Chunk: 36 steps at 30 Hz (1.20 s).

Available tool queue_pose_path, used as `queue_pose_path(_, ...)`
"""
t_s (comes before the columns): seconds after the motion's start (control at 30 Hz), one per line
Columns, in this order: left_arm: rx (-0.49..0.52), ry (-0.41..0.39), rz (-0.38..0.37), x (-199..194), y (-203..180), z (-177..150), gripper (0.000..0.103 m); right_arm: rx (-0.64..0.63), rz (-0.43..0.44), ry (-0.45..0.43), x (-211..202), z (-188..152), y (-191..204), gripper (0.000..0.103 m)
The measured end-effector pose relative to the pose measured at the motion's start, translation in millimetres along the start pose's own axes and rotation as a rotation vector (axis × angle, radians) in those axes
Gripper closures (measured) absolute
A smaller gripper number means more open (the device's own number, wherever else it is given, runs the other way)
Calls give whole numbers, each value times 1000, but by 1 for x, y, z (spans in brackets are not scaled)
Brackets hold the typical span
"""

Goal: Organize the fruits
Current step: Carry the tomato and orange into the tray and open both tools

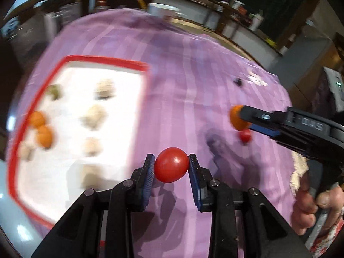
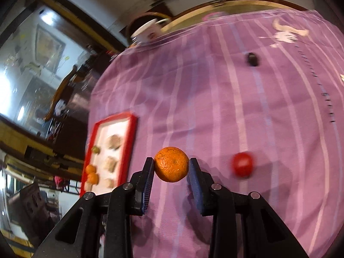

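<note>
A: Bench (image 1: 182,75) status: purple striped cloth over it, with the red-rimmed tray (image 1: 103,61) at 9 o'clock in the left wrist view. What is already sorted?

B: Tray holds two oranges (image 1: 40,129) at its left edge, a greenish fruit (image 1: 54,91) above them, and several pale items; motion blur prevents identification.

A: Gripper states?

B: Left gripper (image 1: 171,165) is clamped on a red tomato (image 1: 171,164), lifted clear of the cloth. Right gripper (image 2: 171,165) is clamped on an orange (image 2: 171,164), likewise off the cloth.

A: Remaining work?

B: Judged roughly mid-task. Both held fruits are not yet in the tray. One loose tomato (image 2: 242,167) lies on the cloth at 3 o'clock of the right gripper. A small dark object (image 2: 251,59) sits at 1 o'clock; type cannot be told.
</note>
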State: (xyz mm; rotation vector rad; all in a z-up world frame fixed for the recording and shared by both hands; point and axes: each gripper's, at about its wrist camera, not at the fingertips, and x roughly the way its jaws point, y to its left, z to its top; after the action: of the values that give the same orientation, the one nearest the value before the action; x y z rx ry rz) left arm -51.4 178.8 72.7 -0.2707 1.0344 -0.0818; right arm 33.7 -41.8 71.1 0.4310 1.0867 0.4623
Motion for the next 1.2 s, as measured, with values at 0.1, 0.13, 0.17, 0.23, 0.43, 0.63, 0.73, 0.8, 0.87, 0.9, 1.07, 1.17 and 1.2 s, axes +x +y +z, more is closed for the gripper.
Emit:
queue_pose_path(0.1, -34, -4, 84, -11, 45, -4, 72, -41, 23, 24, 17, -12, 35, 67)
queue_pose_path(0.13, -45, -2, 116, -14, 60, -6, 72, -56, 30, 34, 23, -16, 48, 67)
queue_pose_path(0.17, -58, 2, 131, -14, 73, -7, 72, -75, 37, 44, 31, -20, 62, 67)
queue_pose_path(0.23, -86, 16, 145, -15, 97, -7, 72, -106, 42, 61, 42, -29, 83, 67)
queue_pose_path(0.43, -99, 39, 160, -10, 134, -8, 72, -170, 19, 104, 78, -50, 128, 67)
queue_pose_path(0.63, -67, 67, 146, 3, 143, -8, 72, -233, -73, 95, 107, -62, 151, 67)
queue_pose_path(0.73, -60, 77, 135, 6, 145, -8, 72, -245, -109, 92, 116, -64, 154, 67)
queue_pose_path(0.8, -56, 73, 130, 6, 146, -8, 72, -247, -127, 93, 121, -65, 154, 66)
queue_pose_path(0.87, -57, 71, 132, 5, 146, -8, 72, -244, -143, 91, 124, -65, 153, 65)
queue_pose_path(0.9, -59, 72, 131, 4, 147, -9, 72, -242, -150, 84, 124, -65, 152, 65)
queue_pose_path(1.07, -75, 59, 113, -3, 152, -6, 59, -225, -179, 76, 124, -62, 150, 64)
queue_pose_path(1.17, -75, 42, 108, -11, 150, -3, 51, -200, -173, 65, 119, -60, 147, 64)
queue_pose_path(1.2, -74, 39, 108, -13, 149, -3, 50, -197, -171, 61, 117, -60, 147, 64)
